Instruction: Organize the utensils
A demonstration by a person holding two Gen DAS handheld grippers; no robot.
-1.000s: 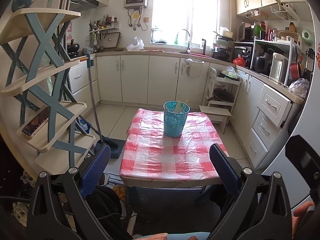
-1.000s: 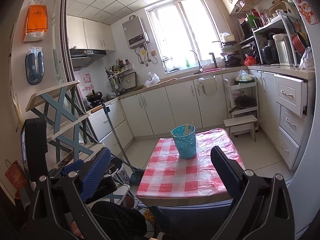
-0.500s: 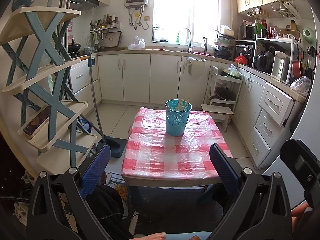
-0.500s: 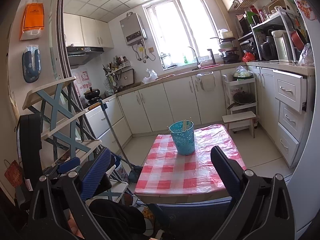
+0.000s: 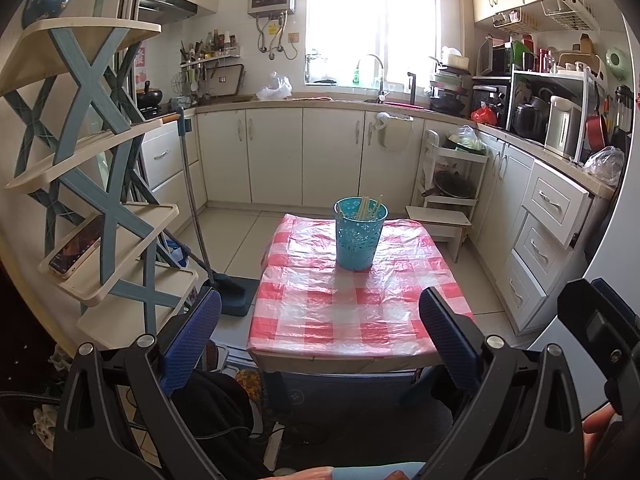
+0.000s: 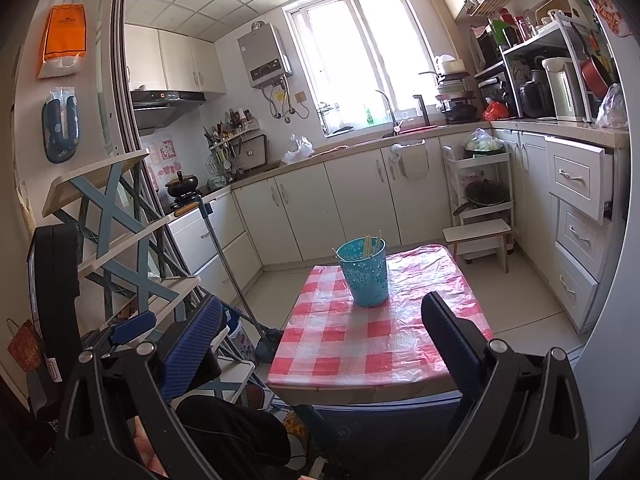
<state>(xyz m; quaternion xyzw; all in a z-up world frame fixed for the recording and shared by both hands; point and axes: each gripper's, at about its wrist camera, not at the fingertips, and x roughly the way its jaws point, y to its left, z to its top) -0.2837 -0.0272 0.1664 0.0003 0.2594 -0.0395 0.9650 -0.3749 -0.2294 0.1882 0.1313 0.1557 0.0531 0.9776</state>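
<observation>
A teal perforated holder (image 5: 361, 239) (image 6: 365, 272) stands upright near the far end of a small table with a red-and-white checked cover (image 5: 352, 312) (image 6: 360, 344). Pale chopsticks (image 5: 365, 208) (image 6: 372, 245) stick out of it. My left gripper (image 5: 320, 320) hangs open before the table's near edge, well short of the holder, nothing between its blue pads. My right gripper (image 6: 322, 328) is open too, held back at the near edge with nothing in it.
A blue-and-cream tiered rack (image 5: 96, 184) with a phone (image 5: 76, 246) on a shelf stands left of the table. A mop (image 5: 200, 216) leans beside it. White cabinets (image 5: 536, 216), a wooden stool (image 5: 438, 216) and a trolley (image 6: 482, 184) line the right. A dark bag (image 5: 216, 412) lies below.
Both views have drifted slightly: the table and holder sit a little lower and nearer in the frames. Both grippers stay open and hold nothing.
</observation>
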